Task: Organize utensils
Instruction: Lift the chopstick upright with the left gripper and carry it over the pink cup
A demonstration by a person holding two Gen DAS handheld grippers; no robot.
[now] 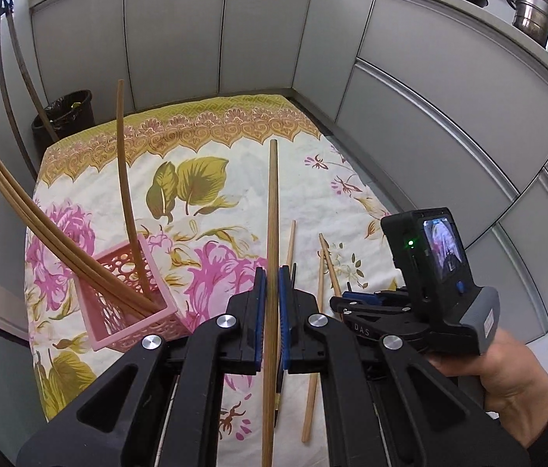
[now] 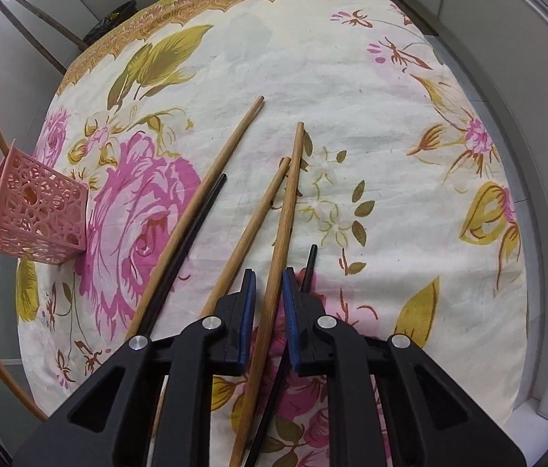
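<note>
My left gripper (image 1: pixel 272 272) is shut on a long wooden chopstick (image 1: pixel 273 202), held above the flowered tablecloth (image 1: pixel 211 148). To its left a pink openwork basket (image 1: pixel 130 303) holds several wooden chopsticks leaning left. My right gripper (image 2: pixel 268 276) points down at the table and straddles a wooden chopstick (image 2: pixel 291 194) that lies there. A small gap shows beside each pad, so it is open. Two more wooden chopsticks (image 2: pixel 203 210) (image 2: pixel 250 225) and two black ones (image 2: pixel 192 241) (image 2: pixel 310 264) lie alongside. The basket (image 2: pixel 36 214) stands far left in this view.
A hand (image 1: pixel 507 373) holds the right gripper (image 1: pixel 345 299) at the right. Grey cabinet fronts (image 1: pixel 429 97) wrap around the table's far and right sides. A black bin (image 1: pixel 63 116) stands beyond the far left corner. Pots (image 1: pixel 534 11) sit on the counter above.
</note>
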